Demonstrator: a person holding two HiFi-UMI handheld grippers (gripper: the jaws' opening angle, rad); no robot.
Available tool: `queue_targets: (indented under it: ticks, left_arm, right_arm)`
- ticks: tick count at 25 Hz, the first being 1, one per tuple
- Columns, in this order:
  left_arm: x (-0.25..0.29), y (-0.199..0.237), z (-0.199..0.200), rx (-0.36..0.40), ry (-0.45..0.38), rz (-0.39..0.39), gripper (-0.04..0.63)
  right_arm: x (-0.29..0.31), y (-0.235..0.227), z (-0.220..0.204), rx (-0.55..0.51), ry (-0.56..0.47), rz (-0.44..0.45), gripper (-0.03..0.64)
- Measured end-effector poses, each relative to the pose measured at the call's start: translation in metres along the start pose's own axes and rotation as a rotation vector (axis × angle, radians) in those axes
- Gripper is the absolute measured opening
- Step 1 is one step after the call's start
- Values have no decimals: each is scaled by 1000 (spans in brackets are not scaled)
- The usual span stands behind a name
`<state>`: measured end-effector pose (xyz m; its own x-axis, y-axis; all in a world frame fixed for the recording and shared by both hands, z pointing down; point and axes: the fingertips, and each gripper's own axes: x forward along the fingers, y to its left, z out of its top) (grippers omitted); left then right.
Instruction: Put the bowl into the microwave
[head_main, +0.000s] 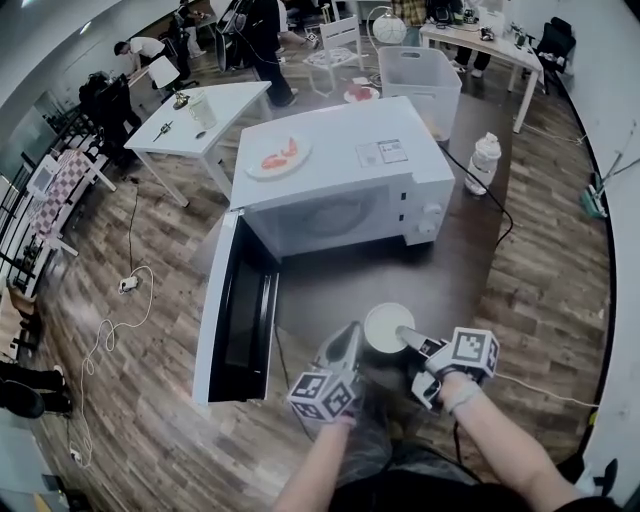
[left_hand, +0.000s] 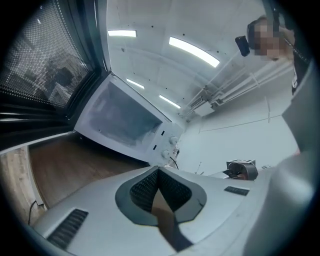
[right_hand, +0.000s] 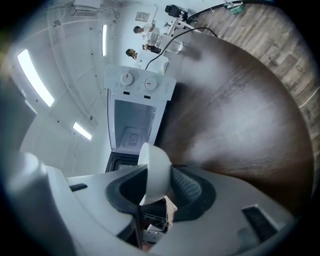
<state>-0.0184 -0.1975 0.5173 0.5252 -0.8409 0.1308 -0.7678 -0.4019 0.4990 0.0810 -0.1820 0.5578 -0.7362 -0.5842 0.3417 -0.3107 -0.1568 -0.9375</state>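
Just in front of the microwave (head_main: 340, 190), a person's right tongs (head_main: 410, 338) were clamped on the rim of the white bowl (head_main: 386, 326). The bowl's wall was pinched between the pads, apparently so it could be carried mouth-up toward the microwave's cavity (head_main: 318, 224). Whether the bowl rested on the tabletop (head_main: 330, 285) or hung just above it could not be told. The left tongs (head_main: 343, 352) hovered beside the bowl, on the side nearer the microwave's door (head_main: 236, 308), their jaws closed together on nothing, seemingly spare. The door was swung fully out from the microwave's left edge, leaving the mouth unobstructed. Bare dark tabletop lay between the bowl and the microwave's front. The cavity's lower lip and the door's inner edge looked like the only edges to clear. A plate (head_main: 277, 157) sat on the microwave's roof, out of the way.
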Motion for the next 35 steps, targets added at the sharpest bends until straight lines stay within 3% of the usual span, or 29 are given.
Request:
queue_targets:
  ticks: [14,31,35]
  left_arm:
    - [37,61,33,-14,-10,26,2]
    - [75,103,66,-63,-62,45,2]
    - [81,113,69,-37,-43,64,2]
  right_arm:
    - [74,20,36,3,-3,-8,132]
    - [150,65,86,-39,-39,16,132]
    - [163,73,93,-47,-48,31,132]
